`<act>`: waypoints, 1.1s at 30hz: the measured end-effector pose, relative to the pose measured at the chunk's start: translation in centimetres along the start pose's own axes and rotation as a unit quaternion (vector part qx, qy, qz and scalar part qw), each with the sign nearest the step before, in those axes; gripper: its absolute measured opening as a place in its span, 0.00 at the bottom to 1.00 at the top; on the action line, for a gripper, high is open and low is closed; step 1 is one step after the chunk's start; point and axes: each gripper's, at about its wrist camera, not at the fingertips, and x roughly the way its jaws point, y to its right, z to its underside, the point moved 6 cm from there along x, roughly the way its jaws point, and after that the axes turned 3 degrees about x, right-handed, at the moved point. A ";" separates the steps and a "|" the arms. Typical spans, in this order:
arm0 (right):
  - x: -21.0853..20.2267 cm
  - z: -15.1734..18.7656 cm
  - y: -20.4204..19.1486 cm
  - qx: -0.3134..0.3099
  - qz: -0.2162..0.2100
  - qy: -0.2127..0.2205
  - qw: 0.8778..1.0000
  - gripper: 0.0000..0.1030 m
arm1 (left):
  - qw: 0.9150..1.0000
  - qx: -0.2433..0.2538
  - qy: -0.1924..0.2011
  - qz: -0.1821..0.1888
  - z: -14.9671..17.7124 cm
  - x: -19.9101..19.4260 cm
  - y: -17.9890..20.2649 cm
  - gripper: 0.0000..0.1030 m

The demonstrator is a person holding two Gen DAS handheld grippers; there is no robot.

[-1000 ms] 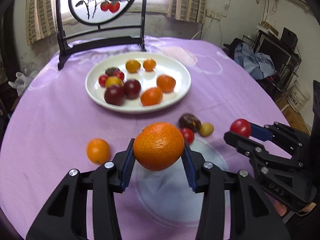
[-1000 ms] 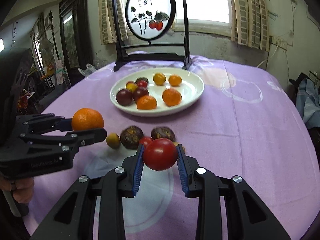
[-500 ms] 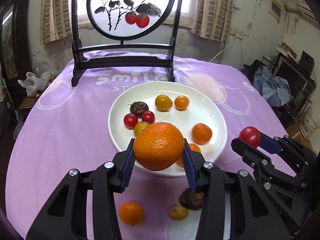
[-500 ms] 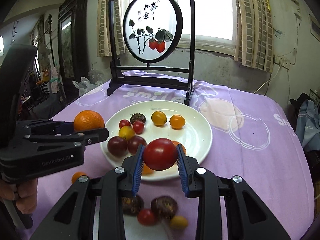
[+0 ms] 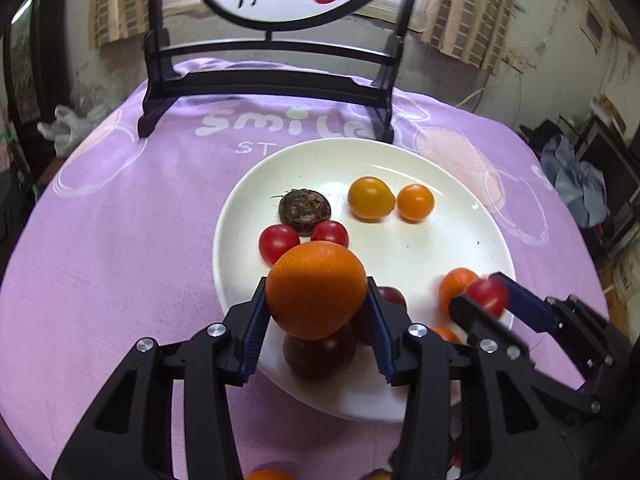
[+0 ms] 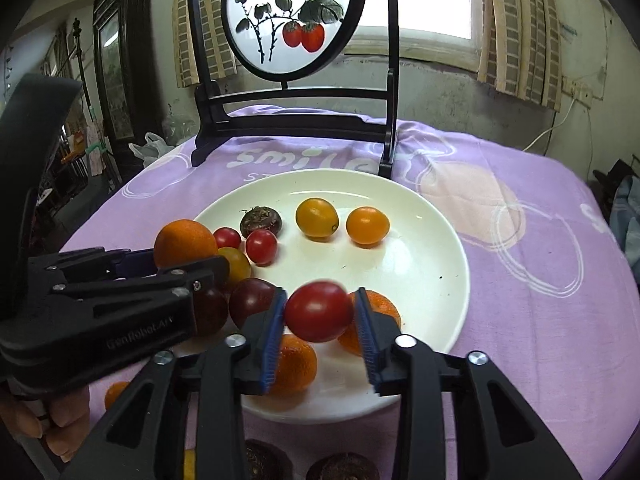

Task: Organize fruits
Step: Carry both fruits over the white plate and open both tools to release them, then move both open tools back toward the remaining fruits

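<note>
A white plate [image 5: 400, 248] [image 6: 420, 260] on the purple cloth holds several small fruits: red cherry tomatoes, yellow and orange ones, dark plums and a brown chestnut [image 5: 304, 208]. My left gripper [image 5: 316, 280] hangs over the plate's near left side. Its jaws are opening, and the big orange [image 5: 316, 290] [image 6: 186, 242] still touches both pads. My right gripper [image 6: 320, 292] is over the plate's near part. Its jaws are opening too, and the red tomato [image 6: 319, 311] [image 5: 486, 296] is blurred and loose between the pads.
A black stand with a round painted screen [image 5: 272, 60] [image 6: 292, 120] rises just behind the plate. Loose fruits lie on the cloth in front of the plate: dark chestnuts [image 6: 344, 468] and a small orange [image 6: 114, 394]. A hand [image 6: 52, 420] grips the left tool.
Both grippers travelled forward from the loose fruits to above the plate, carrying the orange and the tomato. The right jaws have spread and the tomato has come free.
</note>
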 end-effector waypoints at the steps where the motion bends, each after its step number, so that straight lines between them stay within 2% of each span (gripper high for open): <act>1: -0.1 0.0 0.2 0.004 0.001 0.003 1.000 0.60 | 1.000 -0.007 0.002 0.008 -0.1 -0.2 -0.1 0.51; 3: -0.7 0.1 0.3 0.004 0.002 0.010 1.000 0.60 | 1.000 -0.005 0.017 0.008 0.0 -1.1 -0.1 0.63; 6: -1.5 0.6 0.7 0.011 -0.003 0.008 1.000 0.60 | 0.999 0.016 0.031 -0.003 0.6 -2.5 0.5 0.67; 15: -5.4 4.1 2.5 0.021 -0.007 0.005 1.000 0.60 | 0.999 0.029 0.044 0.011 4.4 -6.7 1.5 0.78; 23: -8.3 8.1 4.5 0.029 0.006 -0.003 1.000 0.60 | 0.998 0.046 0.036 0.012 8.9 -8.2 1.7 0.80; 33: -9.3 11.3 4.4 0.014 0.023 -0.019 0.999 0.60 | 0.999 0.035 0.033 0.009 11.6 -8.1 -0.1 0.83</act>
